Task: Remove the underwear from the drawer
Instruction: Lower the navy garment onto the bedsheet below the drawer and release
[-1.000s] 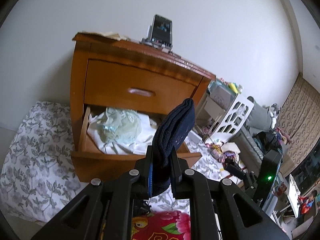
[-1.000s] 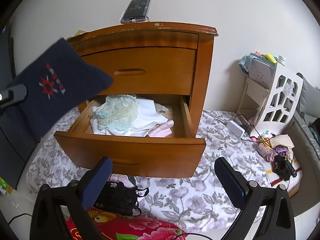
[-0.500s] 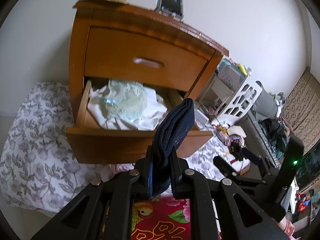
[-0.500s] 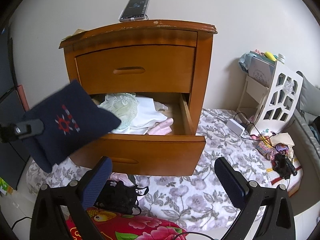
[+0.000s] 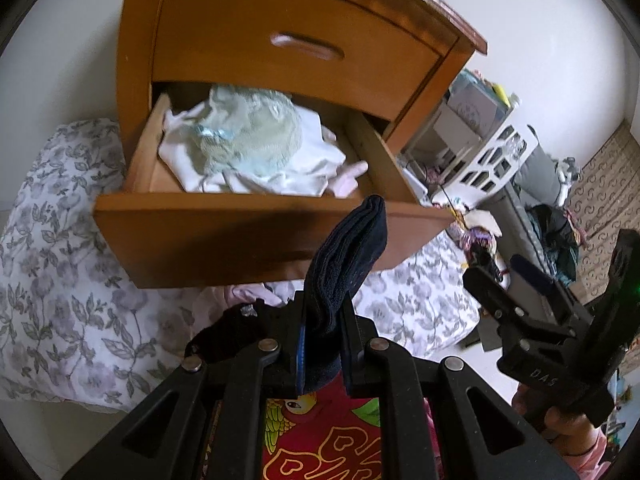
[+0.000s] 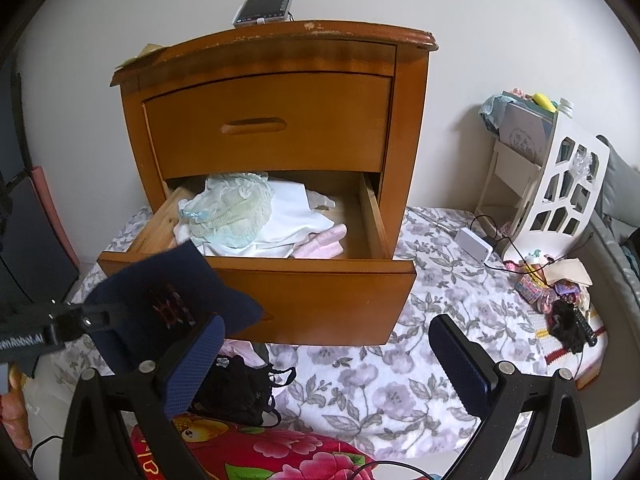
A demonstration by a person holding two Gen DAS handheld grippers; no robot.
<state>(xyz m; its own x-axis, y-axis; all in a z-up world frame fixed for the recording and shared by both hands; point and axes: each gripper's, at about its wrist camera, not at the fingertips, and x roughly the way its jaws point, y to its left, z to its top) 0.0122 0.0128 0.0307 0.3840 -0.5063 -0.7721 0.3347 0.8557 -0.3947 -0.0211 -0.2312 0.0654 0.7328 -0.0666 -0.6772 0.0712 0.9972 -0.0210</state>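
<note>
Underwear [image 5: 344, 264], navy folded piece, clamped between left gripper [image 5: 324, 344] fingers, hanging clear of open lower drawer [image 5: 256, 236], in front of its face, above bed sheet [image 6: 400, 380]. Narrow pinch keeps soft fabric from slipping. Black garment [image 6: 236, 388] lies below on sheet, likely drop spot. Right gripper [image 6: 324, 360] fingers spread wide, empty, aimed at drawer, probably ready for pale green piece [image 6: 232, 212] atop white clothes inside.

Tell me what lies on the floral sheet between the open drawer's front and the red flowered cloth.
Black underwear, with a pink garment behind it under the drawer; clearest in the right wrist view.
</note>
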